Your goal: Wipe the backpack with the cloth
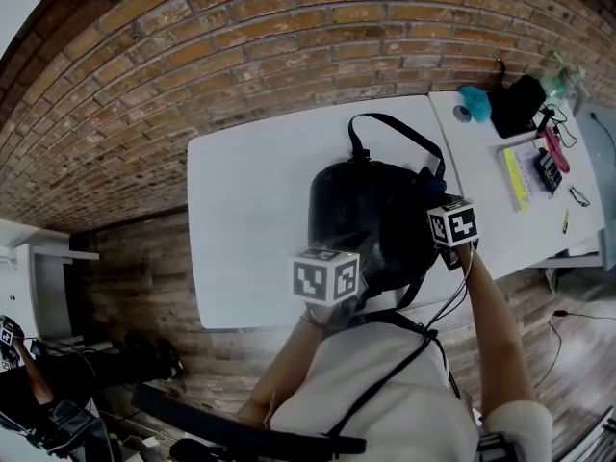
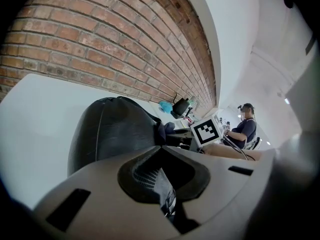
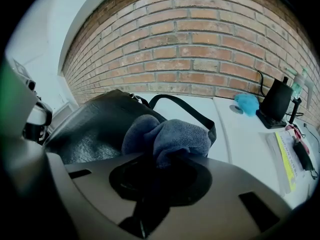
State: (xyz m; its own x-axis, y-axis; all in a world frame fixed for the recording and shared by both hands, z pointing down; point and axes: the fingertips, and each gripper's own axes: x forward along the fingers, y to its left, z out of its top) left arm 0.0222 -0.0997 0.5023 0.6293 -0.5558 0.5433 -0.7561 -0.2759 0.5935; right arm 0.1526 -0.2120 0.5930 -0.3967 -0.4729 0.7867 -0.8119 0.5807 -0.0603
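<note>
A black backpack [image 1: 371, 215] lies on the white table [image 1: 245, 219], its carry handle [image 1: 395, 128] pointing toward the brick wall. My left gripper [image 1: 337, 296] is at the pack's near edge. In the left gripper view the left gripper [image 2: 162, 186] is shut on a woven grey strap [image 2: 161, 184] of the backpack [image 2: 110, 129]. My right gripper [image 1: 449, 248] is at the pack's right side. It is shut on a bunched blue-grey cloth [image 3: 167, 136], which sits just over the backpack [image 3: 97, 129] near its handle [image 3: 185, 105].
A second white table [image 1: 491, 176] on the right holds a teal cloth [image 1: 474, 102], a black bag [image 1: 518, 104], a yellow notebook [image 1: 518, 176] and small items. A brick wall [image 1: 241, 56] runs behind. Another person [image 2: 245, 128] sits far off.
</note>
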